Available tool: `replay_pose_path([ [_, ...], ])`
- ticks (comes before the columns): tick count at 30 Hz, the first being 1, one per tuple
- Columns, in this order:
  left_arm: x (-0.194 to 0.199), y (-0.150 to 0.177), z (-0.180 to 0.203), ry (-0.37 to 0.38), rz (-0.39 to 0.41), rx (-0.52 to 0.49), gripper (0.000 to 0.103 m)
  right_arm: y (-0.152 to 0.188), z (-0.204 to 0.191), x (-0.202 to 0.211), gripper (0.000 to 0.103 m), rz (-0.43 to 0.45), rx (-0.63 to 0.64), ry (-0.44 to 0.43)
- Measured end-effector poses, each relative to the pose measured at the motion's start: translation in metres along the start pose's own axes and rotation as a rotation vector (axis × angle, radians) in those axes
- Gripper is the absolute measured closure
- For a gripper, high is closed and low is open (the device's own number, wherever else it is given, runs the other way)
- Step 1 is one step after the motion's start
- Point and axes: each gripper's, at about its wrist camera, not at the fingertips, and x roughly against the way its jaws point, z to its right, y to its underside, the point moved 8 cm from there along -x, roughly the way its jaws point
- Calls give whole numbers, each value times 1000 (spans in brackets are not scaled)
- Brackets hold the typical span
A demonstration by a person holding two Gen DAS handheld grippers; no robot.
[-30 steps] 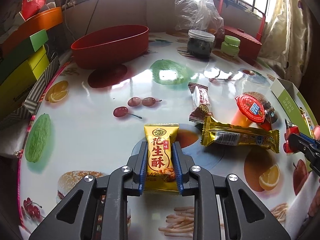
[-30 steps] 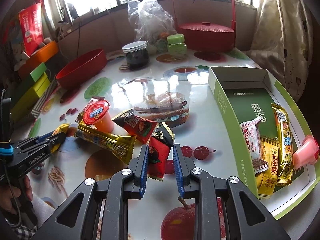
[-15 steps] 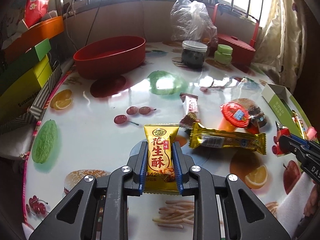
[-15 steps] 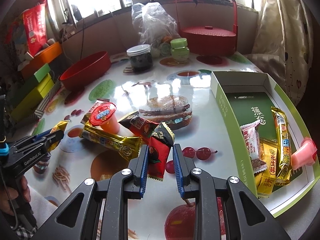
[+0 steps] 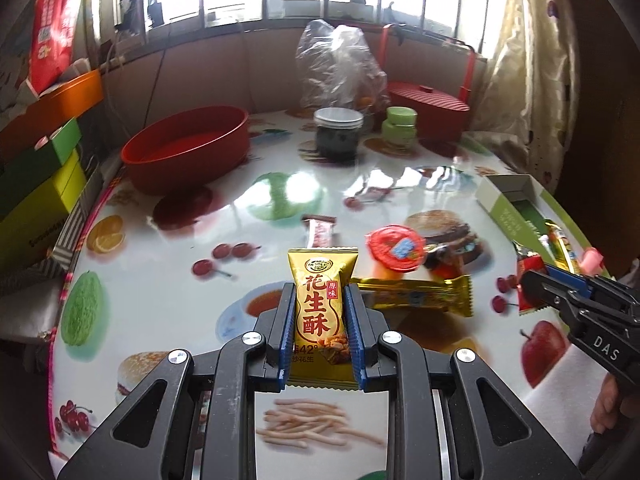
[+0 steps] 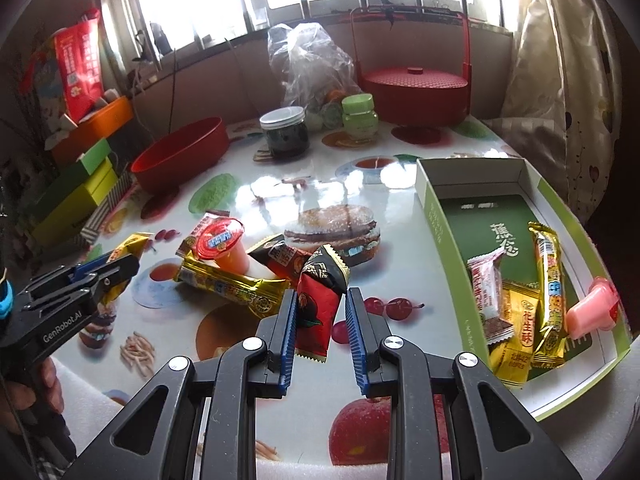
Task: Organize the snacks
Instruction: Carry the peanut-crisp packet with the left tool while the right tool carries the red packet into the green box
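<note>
Two grippers each clamp a snack above the table [image 5: 168, 296]: the left gripper [image 5: 322, 332] pinches an upright gold peanut-crisp packet [image 5: 323, 304], the right gripper [image 6: 322, 328] a red-and-black packet [image 6: 318, 308], just beside the green box [image 6: 440, 232].

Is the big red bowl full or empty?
Empty. The left wrist view looks into the red bowl and shows only its bare red bottom.

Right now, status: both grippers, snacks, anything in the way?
Left gripper shut on yellow peanut-crisp packet. Right gripper holds red packet. Green box part-filled. Loose snacks lie between.
</note>
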Motion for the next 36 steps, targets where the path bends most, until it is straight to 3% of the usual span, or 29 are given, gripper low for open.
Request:
replay_pose_path([
  [36, 1, -24, 127, 199, 2, -167, 78, -12, 63, 60, 80, 98, -97, 72],
])
